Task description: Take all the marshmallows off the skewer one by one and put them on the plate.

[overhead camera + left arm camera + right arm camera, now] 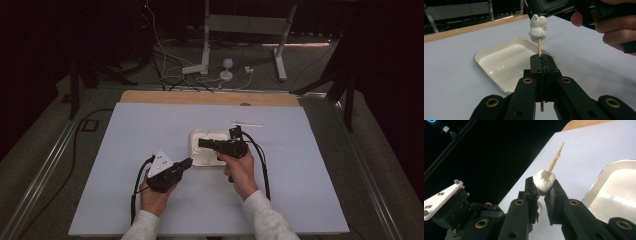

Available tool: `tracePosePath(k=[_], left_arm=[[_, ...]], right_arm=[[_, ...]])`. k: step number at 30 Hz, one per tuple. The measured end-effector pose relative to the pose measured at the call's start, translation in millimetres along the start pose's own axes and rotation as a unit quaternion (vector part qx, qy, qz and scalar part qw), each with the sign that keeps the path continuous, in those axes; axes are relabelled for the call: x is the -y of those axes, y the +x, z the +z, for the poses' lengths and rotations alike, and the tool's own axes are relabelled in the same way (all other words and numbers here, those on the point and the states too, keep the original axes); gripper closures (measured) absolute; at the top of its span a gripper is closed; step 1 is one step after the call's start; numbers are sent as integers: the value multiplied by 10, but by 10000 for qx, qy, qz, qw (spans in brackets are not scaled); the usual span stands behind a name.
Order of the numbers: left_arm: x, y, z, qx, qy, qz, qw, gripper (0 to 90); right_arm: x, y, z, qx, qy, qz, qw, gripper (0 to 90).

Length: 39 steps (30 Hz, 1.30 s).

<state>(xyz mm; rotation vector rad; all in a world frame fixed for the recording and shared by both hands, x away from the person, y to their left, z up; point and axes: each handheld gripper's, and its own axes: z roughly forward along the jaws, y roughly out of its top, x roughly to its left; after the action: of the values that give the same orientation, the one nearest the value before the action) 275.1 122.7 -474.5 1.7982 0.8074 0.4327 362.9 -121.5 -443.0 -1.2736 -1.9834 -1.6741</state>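
Observation:
My left gripper point(541, 59) is shut on a thin wooden skewer point(539, 47) that stands up from its jaws. A white marshmallow point(538, 28) sits on the skewer, and my right gripper point(544, 186) is shut on that marshmallow point(544, 181). The skewer's pointed tip point(556, 157) pokes out past it. In the high view the left gripper point(188, 162) is at the near left corner of a white tray point(202, 134), and the right gripper point(201, 143) hangs over the tray. The tray point(499, 61) looks bare and glossy inside.
A pale sheet point(125, 150) covers the table, and a wooden edge point(210, 97) shows at the far side. A thin white stick point(247, 124) lies behind the tray. Cables and stand legs point(205, 65) clutter the floor beyond.

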Motion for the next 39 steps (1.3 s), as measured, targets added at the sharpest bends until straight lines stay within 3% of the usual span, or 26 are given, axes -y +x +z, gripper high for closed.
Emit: tracePosePath(k=[5,8,10,12,24,26,27,28,29,30,31,35,39], left_arm=[[5,18,-10,-13,7,-6,10000,900],[17,11,-12,4,45,40,10000,900],[11,3,-3,19,34,27,10000,900],[11,-2,2,41,39,53,10000,900],[3,23,-47,12,29,93,10000,900],[41,25,-47,-151,333,295,9989,900],[92,45,-53,-186,441,271,9985,900],[127,84,-68,-204,455,151,9986,900],[130,125,-78,-202,399,11,9990,900],[117,149,-87,-184,289,-105,9994,900],[102,157,-90,-156,216,-161,9995,900],[88,121,-59,-212,258,-122,9994,900],[89,127,-59,-229,261,-141,9993,900]], right_arm=[[-14,-1,14,43,-124,11,9999,802],[-67,-28,-53,171,-377,110,9991,805],[-87,-43,-66,144,-338,116,9993,804],[-103,-24,-81,247,-316,-35,9992,803],[-201,-11,-130,372,-498,-55,9981,800],[-251,-52,-257,600,-955,56,9936,812],[-317,-103,-378,572,-1217,251,9906,813],[-317,-103,-378,572,-1217,251,9906,813],[-449,-127,-585,725,-1233,64,9897,811],[-449,-127,-585,725,-1233,64,9897,811],[-513,-92,-699,876,-1022,-242,9906,809],[-504,-80,-704,940,-792,-477,9913,805],[-459,-110,-640,938,-696,-462,9921,802]])
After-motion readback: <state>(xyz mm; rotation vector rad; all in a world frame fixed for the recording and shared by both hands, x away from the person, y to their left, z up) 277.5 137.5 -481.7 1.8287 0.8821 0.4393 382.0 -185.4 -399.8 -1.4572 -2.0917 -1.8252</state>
